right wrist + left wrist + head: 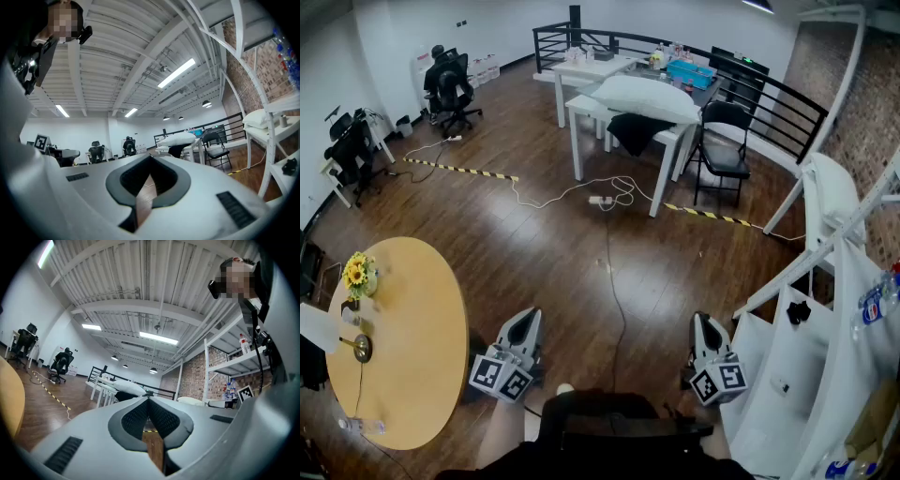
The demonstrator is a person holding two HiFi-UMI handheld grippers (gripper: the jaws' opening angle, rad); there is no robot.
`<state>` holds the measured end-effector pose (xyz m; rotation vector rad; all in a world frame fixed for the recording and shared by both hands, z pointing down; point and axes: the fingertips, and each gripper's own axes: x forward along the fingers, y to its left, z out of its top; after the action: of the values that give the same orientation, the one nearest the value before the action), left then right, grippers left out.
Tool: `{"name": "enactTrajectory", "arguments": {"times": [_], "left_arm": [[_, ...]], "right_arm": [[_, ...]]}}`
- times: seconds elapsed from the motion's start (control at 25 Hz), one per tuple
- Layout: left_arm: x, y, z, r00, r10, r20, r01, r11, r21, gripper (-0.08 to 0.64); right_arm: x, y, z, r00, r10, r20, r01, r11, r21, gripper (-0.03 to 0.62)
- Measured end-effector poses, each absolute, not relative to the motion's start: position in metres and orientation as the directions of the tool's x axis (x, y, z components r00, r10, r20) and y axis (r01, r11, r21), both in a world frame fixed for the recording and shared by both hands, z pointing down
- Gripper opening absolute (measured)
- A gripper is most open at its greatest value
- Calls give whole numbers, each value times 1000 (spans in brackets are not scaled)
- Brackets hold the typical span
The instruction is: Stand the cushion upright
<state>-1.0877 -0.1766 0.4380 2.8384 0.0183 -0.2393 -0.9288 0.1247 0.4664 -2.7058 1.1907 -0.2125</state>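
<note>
The cushion [645, 97], white and plump, lies flat on its broad side on a white bench [579, 105] at the far side of the room, well apart from both claws, with a black cloth [633, 132] hanging from the bench edge just under it. A black folding chair [724, 141] stands just beside that bench, in front of a dark railing [773, 92]. On the wooden floor nearer the person, a cable [614, 281] runs back from a power strip [600, 200]. The left claw [528, 318] and the right claw [701, 322] are low in the head view, the 2 of them closed with nothing between their jaws. A round yellow bench [412, 347] with sunflowers [358, 274] sits to the left.
</note>
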Motion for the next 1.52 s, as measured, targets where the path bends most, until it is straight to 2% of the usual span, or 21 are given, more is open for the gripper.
{"name": "enactTrajectory", "arguments": {"times": [0.52,0.84,1.08,1.4,1.52], "left_arm": [[-1066,-204,421,975,51,-214,108,-959,263,0],[-1074,-241,432,978,81,-194,133,-953,273,0],[-1064,-251,432,976,111,-186,159,-950,269,0],[-1028,-236,424,978,37,-206,89,-965,246,0],[-1011,-212,419,976,51,-213,102,-967,235,0]], "right_arm": [[-924,91,456,707,-706,46,-687,-700,-193,5],[-937,59,462,744,-663,79,-645,-744,-174,5],[-939,40,448,749,-661,49,-645,-744,-173,5],[-888,36,445,700,-714,11,-702,-691,-173,5],[-863,52,443,709,-705,-9,-698,-699,-159,5]]}}
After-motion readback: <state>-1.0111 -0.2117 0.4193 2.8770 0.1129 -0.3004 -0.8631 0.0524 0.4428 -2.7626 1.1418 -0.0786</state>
